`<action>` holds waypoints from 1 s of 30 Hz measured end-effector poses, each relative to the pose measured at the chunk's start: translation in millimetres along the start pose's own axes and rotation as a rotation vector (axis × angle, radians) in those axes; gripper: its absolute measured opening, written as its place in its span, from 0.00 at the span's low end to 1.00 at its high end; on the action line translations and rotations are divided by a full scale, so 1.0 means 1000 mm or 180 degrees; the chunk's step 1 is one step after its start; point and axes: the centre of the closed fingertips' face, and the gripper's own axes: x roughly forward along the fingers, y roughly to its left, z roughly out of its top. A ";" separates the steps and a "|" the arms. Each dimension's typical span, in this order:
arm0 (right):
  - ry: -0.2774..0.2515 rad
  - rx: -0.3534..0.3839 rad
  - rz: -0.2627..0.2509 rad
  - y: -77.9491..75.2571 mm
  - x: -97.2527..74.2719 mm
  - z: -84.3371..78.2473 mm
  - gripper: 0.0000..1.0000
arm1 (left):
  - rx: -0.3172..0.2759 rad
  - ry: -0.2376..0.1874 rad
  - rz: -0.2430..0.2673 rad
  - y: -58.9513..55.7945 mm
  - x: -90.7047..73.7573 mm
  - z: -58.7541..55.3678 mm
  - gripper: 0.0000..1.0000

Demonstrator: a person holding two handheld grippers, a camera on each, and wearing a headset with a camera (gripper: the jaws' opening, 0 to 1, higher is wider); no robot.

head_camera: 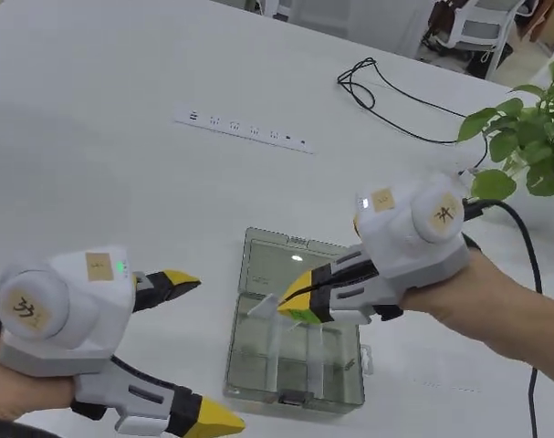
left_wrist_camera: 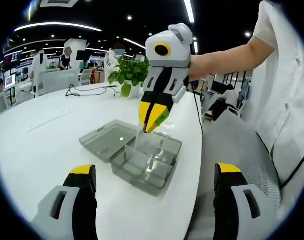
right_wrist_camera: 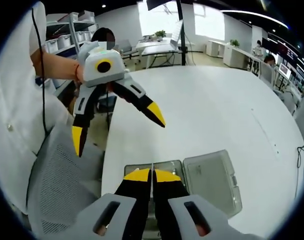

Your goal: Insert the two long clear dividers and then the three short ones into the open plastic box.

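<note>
right gripper (head_camera: 295,306) clamped on clear divider (left_wrist_camera: 143,141) over box (head_camera: 235,360) | left gripper (head_camera: 206,351) spread, idle | risk: divider jammed if tilted off-slot

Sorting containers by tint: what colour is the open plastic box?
The box is a translucent smoky grey, seen best in the head view.

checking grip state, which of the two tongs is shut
The right tongs, over the plastic box, pinched on a clear divider; the left tongs stand wide open beside the box, holding nothing.
</note>
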 end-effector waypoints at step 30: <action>0.0116 -0.0213 -0.0037 0.002 0.027 -0.013 0.02 | -0.0070 -0.0020 -0.0017 0.002 0.005 -0.003 1.00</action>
